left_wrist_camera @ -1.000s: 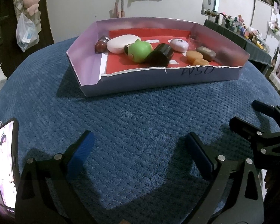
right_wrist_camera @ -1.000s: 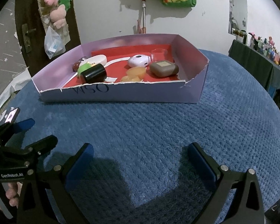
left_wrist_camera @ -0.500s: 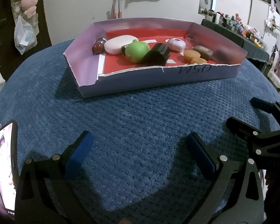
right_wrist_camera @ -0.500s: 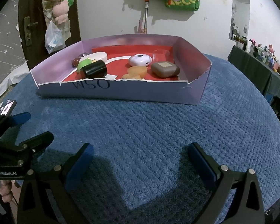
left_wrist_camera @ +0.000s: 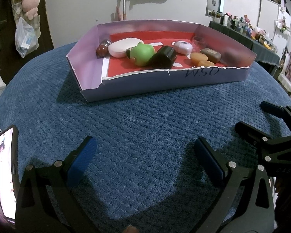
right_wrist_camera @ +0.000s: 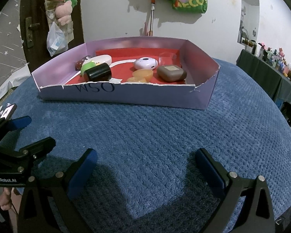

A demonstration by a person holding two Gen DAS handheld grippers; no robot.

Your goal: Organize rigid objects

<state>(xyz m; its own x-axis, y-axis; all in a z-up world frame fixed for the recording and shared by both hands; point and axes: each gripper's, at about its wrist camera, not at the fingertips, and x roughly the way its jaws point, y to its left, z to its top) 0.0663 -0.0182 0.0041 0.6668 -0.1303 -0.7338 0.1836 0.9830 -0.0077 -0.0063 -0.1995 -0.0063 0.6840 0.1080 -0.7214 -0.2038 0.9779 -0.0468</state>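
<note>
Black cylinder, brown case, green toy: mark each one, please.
black cylinder (right_wrist_camera: 98,74), right wrist view, on its curved side.
brown case (right_wrist_camera: 171,73), right wrist view, on its lid.
green toy (left_wrist_camera: 142,54), left wrist view, on its rounded body.

Left gripper (left_wrist_camera: 144,155) and right gripper (right_wrist_camera: 144,160): black angular frames, silver screws, blue finger pads (right_wrist_camera: 81,171), "GenRobot.AI" lettering

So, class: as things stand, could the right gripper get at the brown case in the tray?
Probably yes. The right gripper is open and empty, over bare blue cloth. The brown case lies near the tray's low front wall, its top uncovered; the orange pieces sit close on one side.
</note>
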